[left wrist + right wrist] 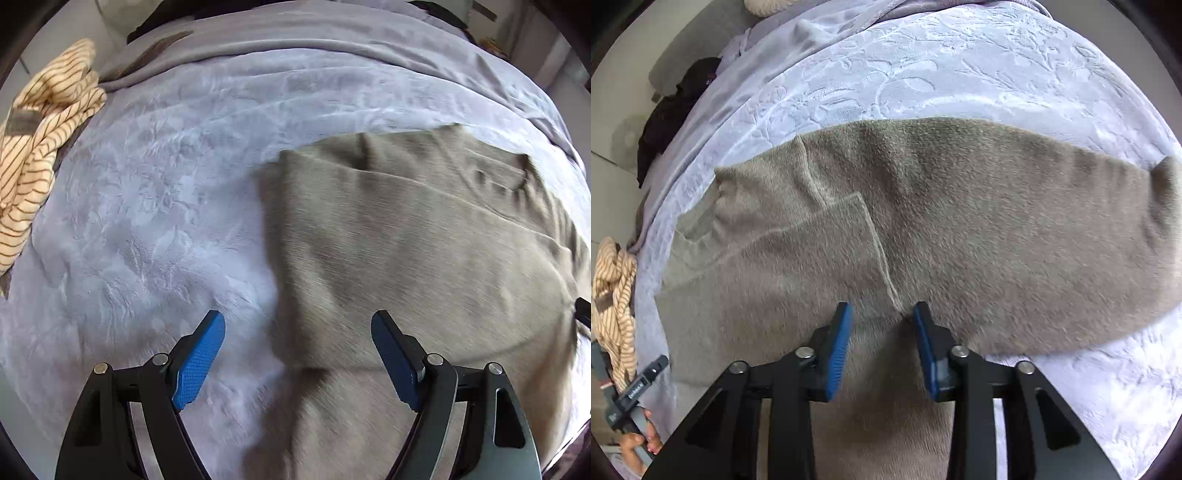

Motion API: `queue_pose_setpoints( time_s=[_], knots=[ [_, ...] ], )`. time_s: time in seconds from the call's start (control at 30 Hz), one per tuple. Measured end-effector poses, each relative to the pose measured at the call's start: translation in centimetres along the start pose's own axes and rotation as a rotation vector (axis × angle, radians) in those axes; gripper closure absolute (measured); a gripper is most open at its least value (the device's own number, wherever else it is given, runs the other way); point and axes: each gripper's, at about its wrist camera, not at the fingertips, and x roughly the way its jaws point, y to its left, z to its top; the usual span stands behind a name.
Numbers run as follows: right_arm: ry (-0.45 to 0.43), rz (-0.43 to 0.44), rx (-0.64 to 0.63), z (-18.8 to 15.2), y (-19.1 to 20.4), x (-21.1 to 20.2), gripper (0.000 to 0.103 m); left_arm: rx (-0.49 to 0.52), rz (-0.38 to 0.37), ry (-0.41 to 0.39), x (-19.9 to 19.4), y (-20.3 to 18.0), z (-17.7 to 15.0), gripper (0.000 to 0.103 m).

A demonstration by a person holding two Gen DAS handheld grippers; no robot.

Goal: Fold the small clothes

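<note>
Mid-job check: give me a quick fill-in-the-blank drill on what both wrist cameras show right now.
1. The grey-brown garment lies spread on a ____ embossed blanket.
2. The crumpled garment at the bed's edge is cream with dark ____.
3. The left gripper has its jaws wide open, holding ____.
4. The pads of both grippers, including the right gripper, are coloured ____.

Missing words: lavender; stripes; nothing; blue
</note>
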Motion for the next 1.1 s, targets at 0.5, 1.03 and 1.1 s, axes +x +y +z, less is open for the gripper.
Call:
queue_pose_setpoints(
  time_s=[0.5, 1.03, 1.1],
  knots=[
    [0.083, 0.147, 0.109, -7.4, -1.0, -4.1, 0.036, 0.226, -0.136, 0.083, -4.4, -12.0, -4.7, 0.021],
    [-0.051, 0.219, 0.422, -7.9, -14.1, -6.6, 0.035, 0.361, -0.155, 0.127, -3.3, -22.0, -6.3, 0.021],
    [-0.103, 0.215, 0.465, -7.3, -16.3, -7.0, 0.035, 0.372, -0.159, 0.123, -3.0, -23.6, -6.2, 0.021]
  ],
)
